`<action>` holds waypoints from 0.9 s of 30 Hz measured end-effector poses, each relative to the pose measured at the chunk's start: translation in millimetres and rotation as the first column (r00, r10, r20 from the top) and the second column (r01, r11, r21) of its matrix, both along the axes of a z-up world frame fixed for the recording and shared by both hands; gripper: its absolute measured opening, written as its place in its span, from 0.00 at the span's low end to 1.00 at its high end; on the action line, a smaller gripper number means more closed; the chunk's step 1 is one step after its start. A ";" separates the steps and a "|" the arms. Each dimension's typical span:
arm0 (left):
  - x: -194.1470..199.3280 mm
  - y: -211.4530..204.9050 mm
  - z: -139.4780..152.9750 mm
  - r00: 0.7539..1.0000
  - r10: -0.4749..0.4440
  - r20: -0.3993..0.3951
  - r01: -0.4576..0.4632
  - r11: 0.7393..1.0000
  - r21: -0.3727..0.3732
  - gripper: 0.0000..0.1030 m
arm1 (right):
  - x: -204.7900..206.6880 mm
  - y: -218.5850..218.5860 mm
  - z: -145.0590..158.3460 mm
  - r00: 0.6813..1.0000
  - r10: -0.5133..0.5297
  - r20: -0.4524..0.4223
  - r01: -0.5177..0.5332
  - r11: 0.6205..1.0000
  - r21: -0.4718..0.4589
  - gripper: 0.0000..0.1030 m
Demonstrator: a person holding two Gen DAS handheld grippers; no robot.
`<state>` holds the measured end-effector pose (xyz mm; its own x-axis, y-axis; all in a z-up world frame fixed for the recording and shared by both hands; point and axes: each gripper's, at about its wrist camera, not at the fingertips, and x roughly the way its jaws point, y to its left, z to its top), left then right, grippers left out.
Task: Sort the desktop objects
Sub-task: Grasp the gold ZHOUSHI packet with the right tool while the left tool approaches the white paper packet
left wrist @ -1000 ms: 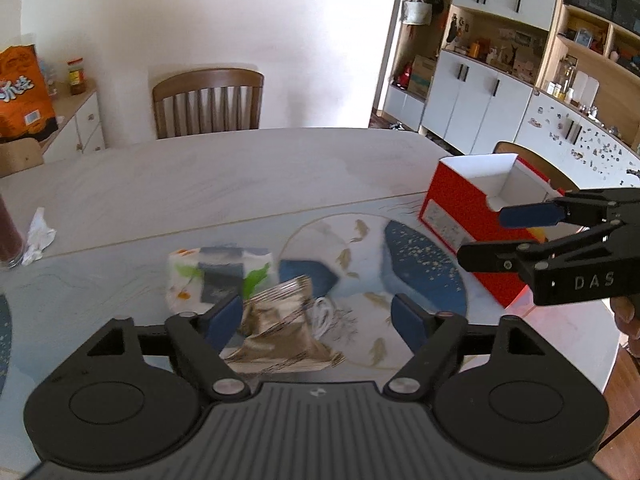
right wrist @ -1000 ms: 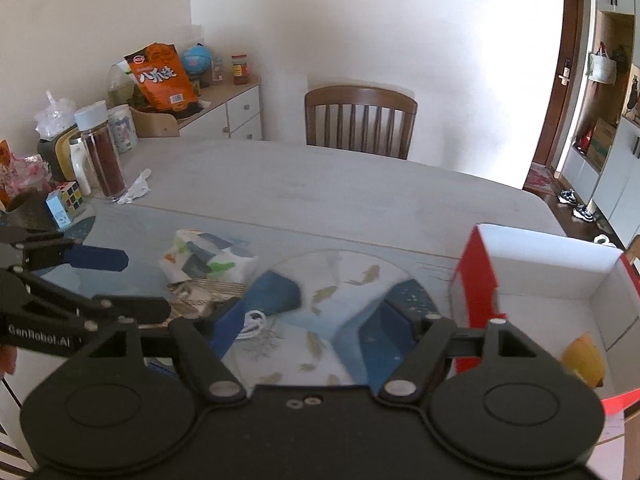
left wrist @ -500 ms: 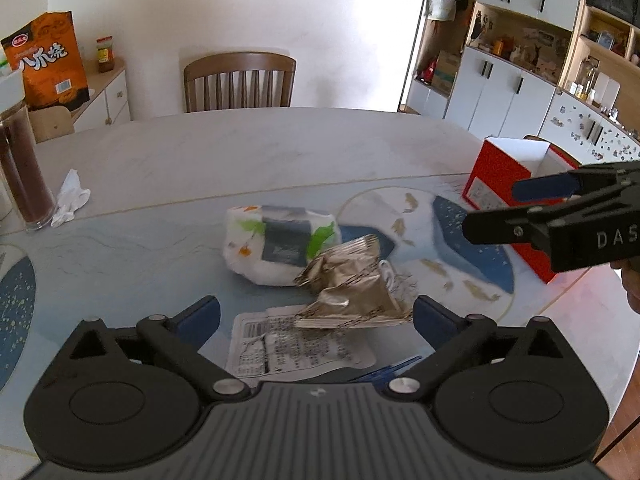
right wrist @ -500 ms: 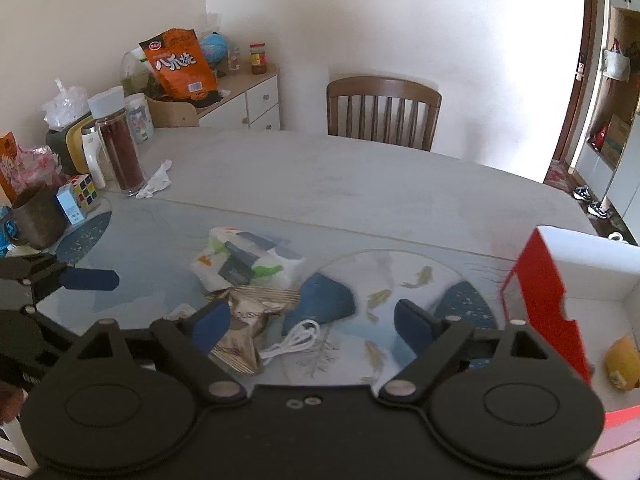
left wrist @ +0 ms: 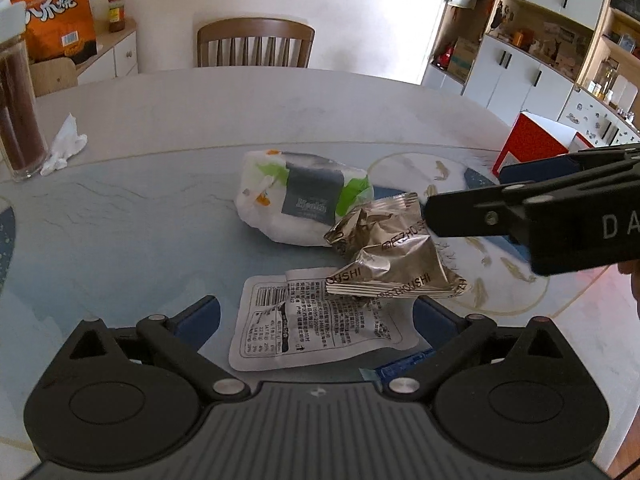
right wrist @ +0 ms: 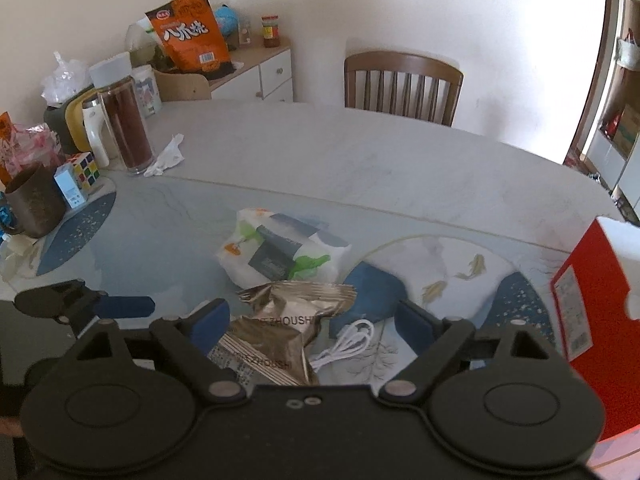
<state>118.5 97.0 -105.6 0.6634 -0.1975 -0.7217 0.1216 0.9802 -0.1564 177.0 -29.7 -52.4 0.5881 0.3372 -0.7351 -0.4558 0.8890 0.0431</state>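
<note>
I'm getting soft daylight flooding in from the right, washing out the wall (left wrist: 360,20); the table (left wrist: 280,112) is glaring faintly, and fisheye edges are bending and darkening.

Crumpled gold foil packets (left wrist: 394,256); red box (right wrist: 592,316); white-green tissue pack (left wrist: 304,200); orange snack bag (right wrist: 192,36).

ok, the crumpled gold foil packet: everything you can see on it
The gold foil packet is a crinkled metallic pouch with dark lettering and a ribbed sealed edge, apparently two pouches overlapping. It lies flat on the table, partly over a white printed sachet, close against the white tissue pack. No gripper touches it.
</note>
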 end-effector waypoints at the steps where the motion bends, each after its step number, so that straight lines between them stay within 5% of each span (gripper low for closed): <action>1: 0.9 -0.5 -1.7 1.000 0.000 0.001 0.000 1.000 0.003 1.00 | 1.5 2.7 -2.4 1.000 -0.002 -0.008 0.002 1.000 -0.003 0.87; 27: 15.2 -15.8 -22.5 1.000 0.025 0.013 -0.025 0.998 0.058 1.00 | 35.7 23.2 -42.2 0.973 -0.129 -0.194 0.131 0.991 -0.002 0.85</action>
<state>133.7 81.2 -128.1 0.6763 -0.1384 -0.7235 0.0984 0.9904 -0.0974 212.6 -6.5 -94.5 0.4748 0.2759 -0.8357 -0.3188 0.9390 0.1288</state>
